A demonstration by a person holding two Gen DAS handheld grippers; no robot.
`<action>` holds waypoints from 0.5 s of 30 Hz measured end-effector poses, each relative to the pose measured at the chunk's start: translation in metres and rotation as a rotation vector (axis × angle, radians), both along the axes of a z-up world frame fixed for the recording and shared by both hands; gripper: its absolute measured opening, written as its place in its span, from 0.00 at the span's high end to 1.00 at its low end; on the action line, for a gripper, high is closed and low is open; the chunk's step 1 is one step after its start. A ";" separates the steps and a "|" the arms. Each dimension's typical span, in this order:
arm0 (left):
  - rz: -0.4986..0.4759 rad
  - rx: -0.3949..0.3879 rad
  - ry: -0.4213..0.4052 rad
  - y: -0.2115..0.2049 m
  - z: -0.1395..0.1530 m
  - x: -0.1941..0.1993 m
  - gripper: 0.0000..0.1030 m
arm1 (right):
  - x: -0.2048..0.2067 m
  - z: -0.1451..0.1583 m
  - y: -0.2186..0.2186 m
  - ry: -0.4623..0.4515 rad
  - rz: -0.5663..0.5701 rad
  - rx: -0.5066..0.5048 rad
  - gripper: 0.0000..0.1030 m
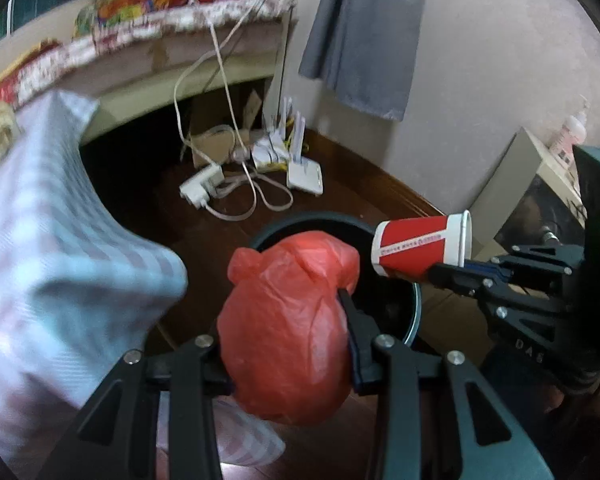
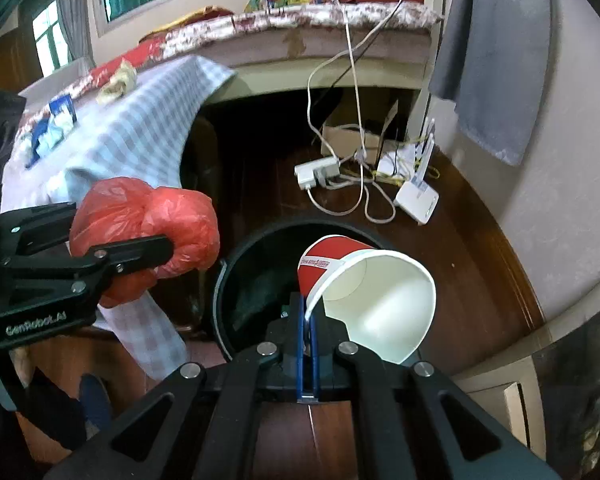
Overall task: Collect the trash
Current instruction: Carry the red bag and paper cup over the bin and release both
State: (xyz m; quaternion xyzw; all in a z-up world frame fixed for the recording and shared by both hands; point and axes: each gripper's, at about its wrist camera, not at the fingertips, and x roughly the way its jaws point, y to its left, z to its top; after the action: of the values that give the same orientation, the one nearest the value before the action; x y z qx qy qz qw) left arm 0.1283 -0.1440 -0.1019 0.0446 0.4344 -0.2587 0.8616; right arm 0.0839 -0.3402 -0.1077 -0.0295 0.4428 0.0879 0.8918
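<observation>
A crumpled red plastic bag (image 1: 288, 336) is squeezed between the fingers of my left gripper (image 1: 284, 332), which is shut on it. The bag hangs over the near rim of a round black trash bin (image 1: 414, 312) on the floor. From the right wrist, the same bag (image 2: 152, 232) shows at the left, beside the bin (image 2: 260, 276). My right gripper (image 2: 307, 312) is shut on the rim of a red and white paper cup (image 2: 372, 296), pinching its wall. The cup lies tilted on its side above the bin's opening. In the left wrist view the cup (image 1: 420, 246) sticks out leftward from the right gripper (image 1: 444, 272).
A table with a blue and white checked cloth (image 1: 52, 240) stands close on the left. Beyond the bin lie a power strip (image 2: 316, 172), white cables, a white router (image 2: 416, 200) and a cardboard box on the dark wood floor. A grey cloth hangs on the wall at right.
</observation>
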 end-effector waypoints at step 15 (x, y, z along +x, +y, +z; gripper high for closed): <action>0.027 0.087 0.120 -0.010 -0.052 0.017 0.08 | 0.031 -0.069 -0.017 0.226 -0.007 -0.107 0.22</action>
State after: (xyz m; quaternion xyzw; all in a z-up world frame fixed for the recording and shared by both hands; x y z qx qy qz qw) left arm 0.1453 -0.1537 -0.1539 0.0606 0.4969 -0.2300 0.8346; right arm 0.1153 -0.3576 -0.1772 -0.0656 0.5446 0.0639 0.8337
